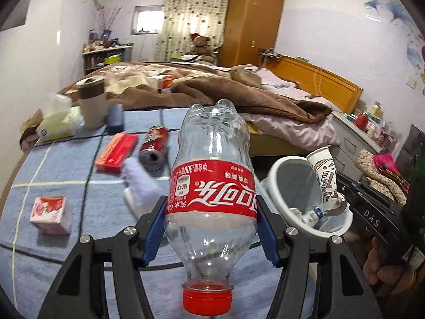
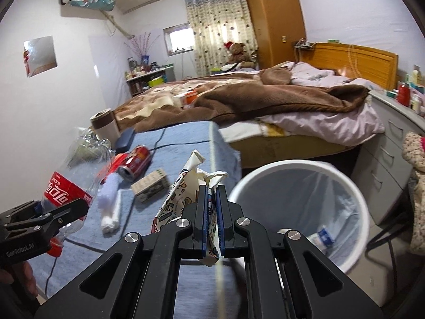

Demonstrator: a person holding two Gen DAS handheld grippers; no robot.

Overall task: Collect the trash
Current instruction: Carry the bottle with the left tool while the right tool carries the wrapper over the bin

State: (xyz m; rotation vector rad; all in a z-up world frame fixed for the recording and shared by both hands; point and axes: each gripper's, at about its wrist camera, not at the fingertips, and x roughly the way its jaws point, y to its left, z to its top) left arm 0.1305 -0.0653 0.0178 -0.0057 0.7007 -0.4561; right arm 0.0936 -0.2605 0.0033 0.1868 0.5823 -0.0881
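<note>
Here, a person holds a gripper in each hand over a table draped in a blue towel [image 1: 66, 164], with a bed [image 2: 279, 98] behind it.

The left gripper [image 1: 211, 212] grasps a clear plastic bottle [image 1: 212, 175] with a red label. Its blue pads [image 1: 152, 234] press the bottle's sides just at the label's lower edge. The bottle points away from the camera, red cap [image 1: 207, 299] nearest the lens, base toward the bed, raised above the towel.

The right gripper [image 2: 211, 220] is clenched on a crumpled paper cup [image 2: 186, 188] printed with cartoon drawings. The cup is squashed flat between the pads and sticks out past the fingertips. In the left view the same cup hangs over the rim of the bin [image 1: 276, 175].

The bin is white, lined with a clear bag, and stands on the floor just beside the table's right edge. A small white bottle [image 2: 322, 236] with a blue label lies inside it.

On the towel lie a crushed red can [image 1: 155, 146] on its side, a red flat box [image 1: 117, 152], a pink carton [image 1: 50, 214], a rolled white cloth [image 1: 140, 183], a patterned small box [image 2: 150, 187], a tissue pack [image 1: 57, 122], a lidded cup [image 1: 91, 106] and a dark case [image 1: 115, 117]. A black cable [image 2: 159, 138] runs across the towel.
</note>
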